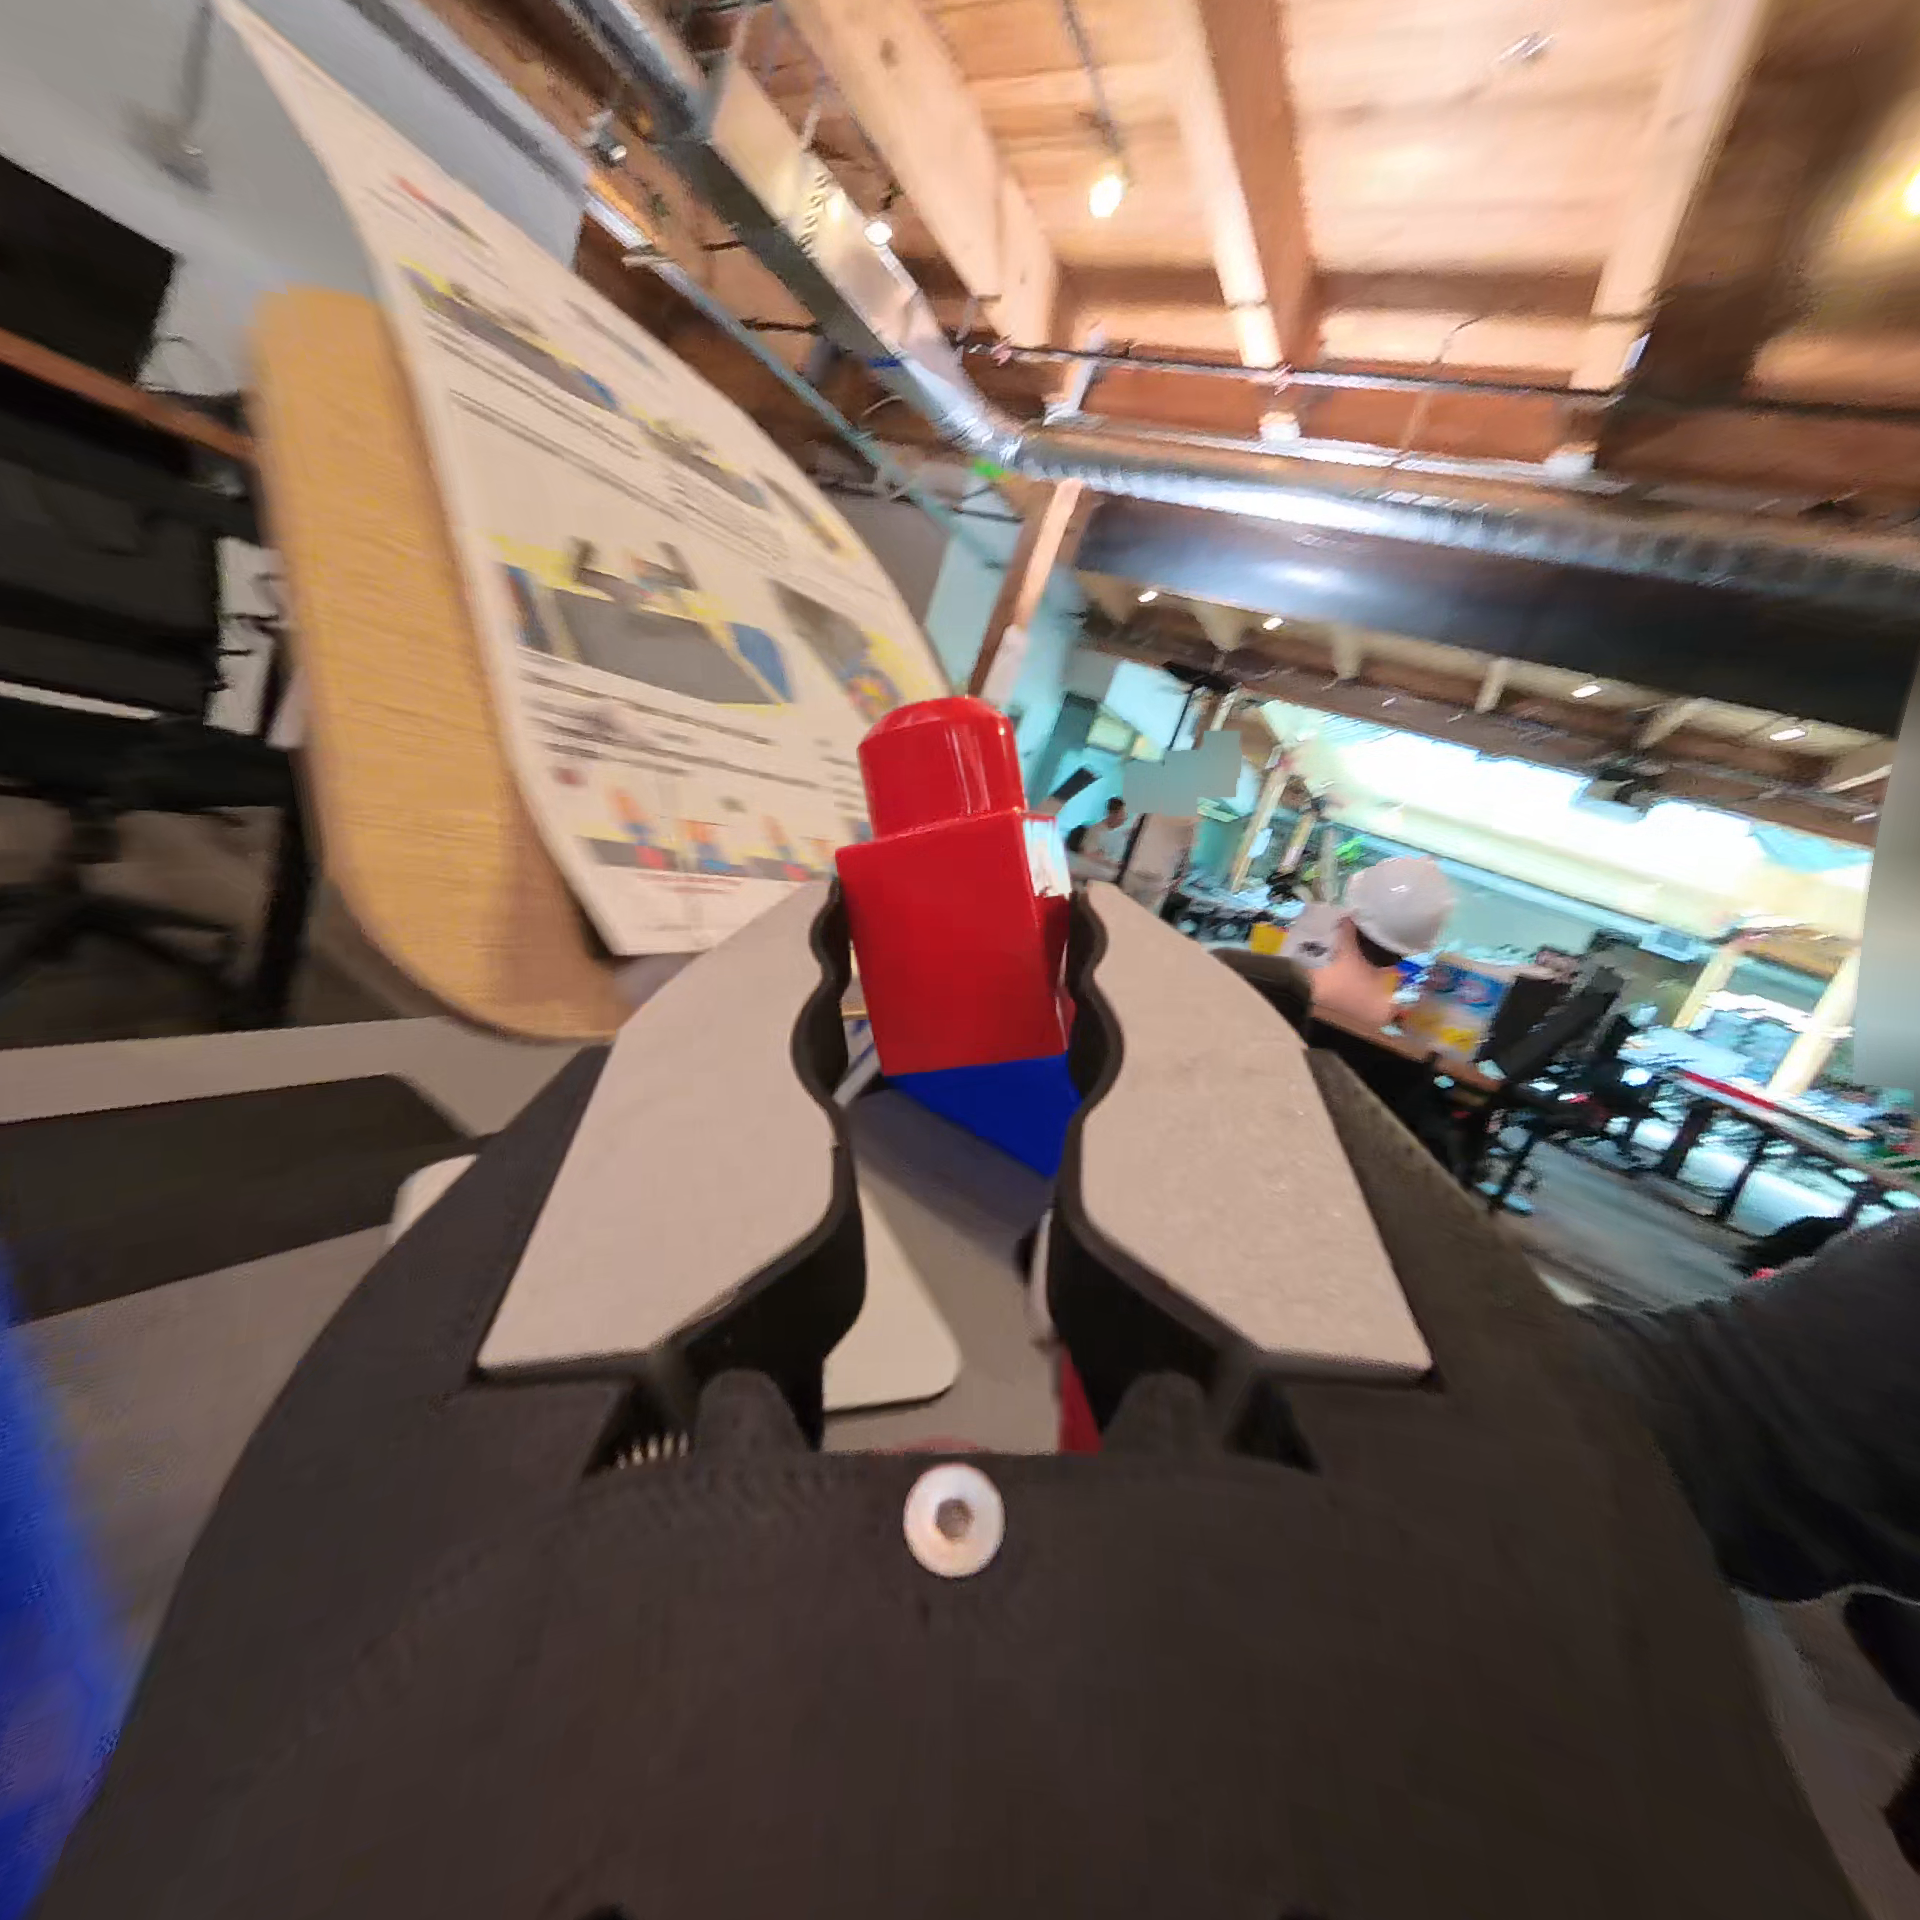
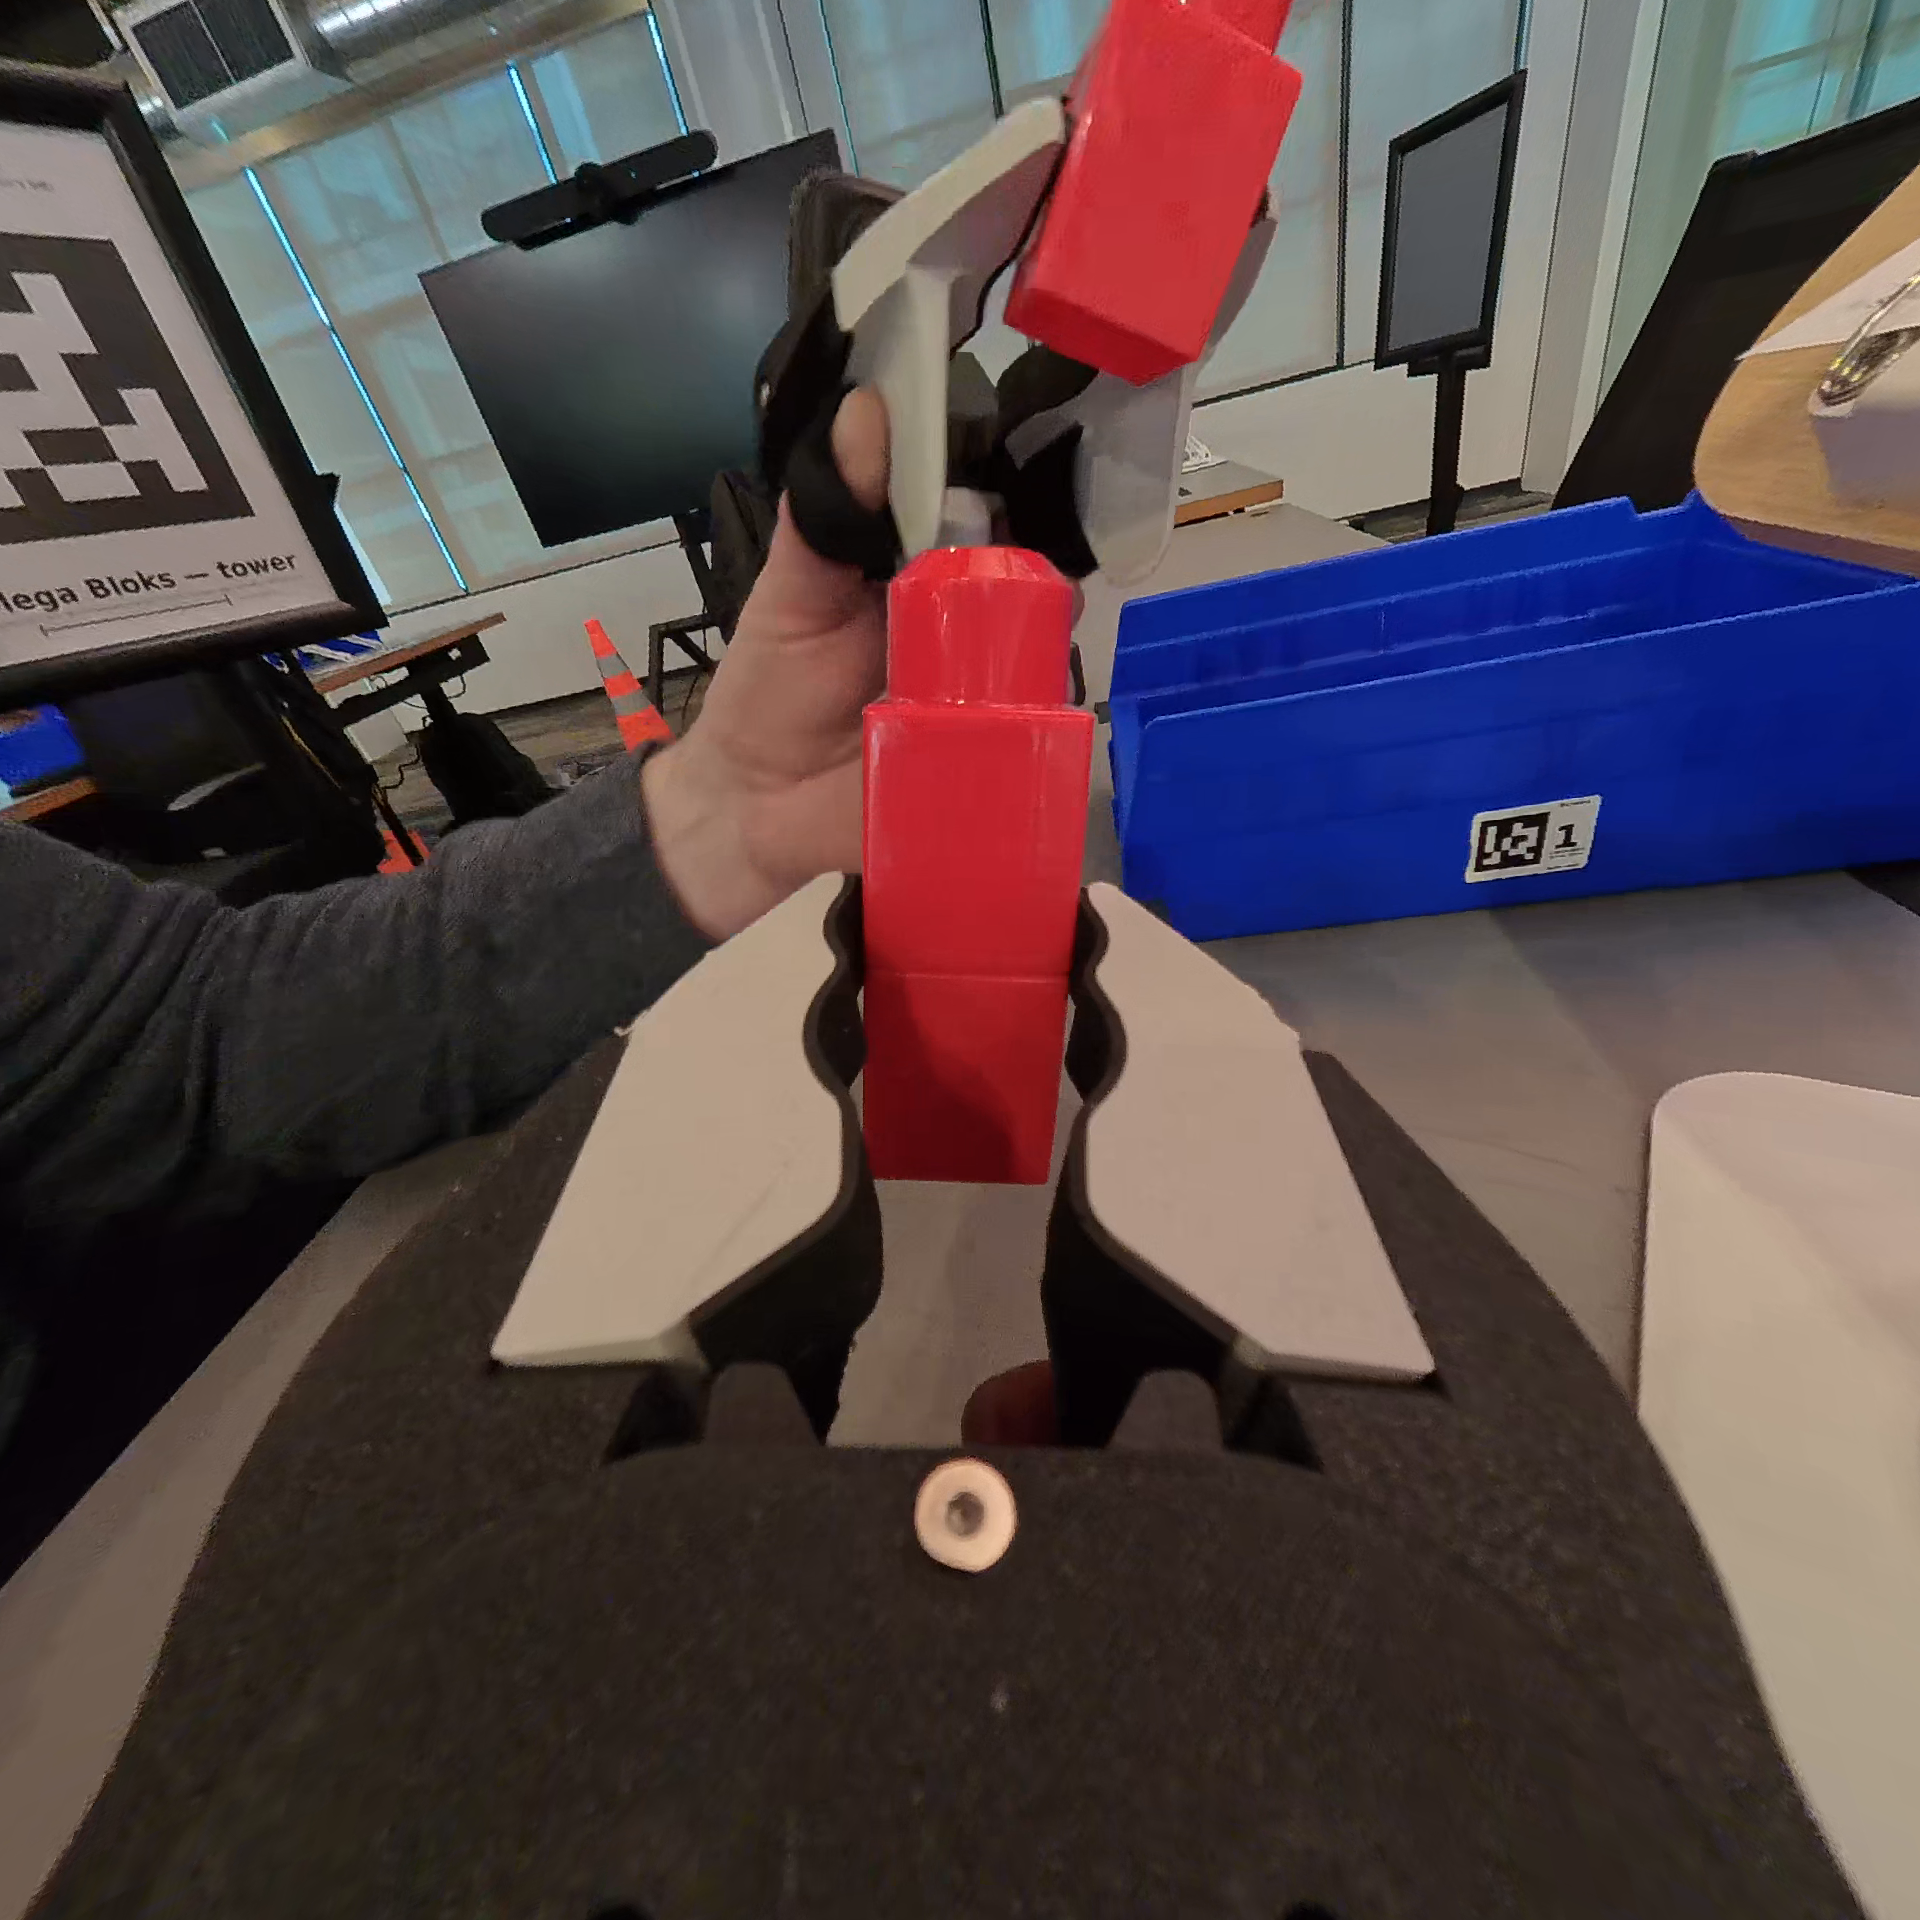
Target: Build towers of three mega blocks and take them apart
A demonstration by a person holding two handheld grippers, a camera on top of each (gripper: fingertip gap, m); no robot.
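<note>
A: Left wrist view: left tongs pinch one glossy red plastic single-stud block, stud pointing away from the camera, raised well off the grey bench. A blue sliver shows just under it, likely the bin. View is motion-blurred.

B: Right wrist view?

A: Right tongs are clamped on a two-high red block stack, upright, top stud bare. The left tongs appear above it, with that single block tilted and clear of the stack, not touching. A blue plastic storage bin sits on the bench just to the right.

B: Step?

A: Can't say whether it's capping or pulling off. If building: level the block, centre it over the stud, press down while the right tongs brace.

B: Count?

A: Three red blocks: two joined, one loose. Two tongs, one bin. Bin contents not visible.
</note>
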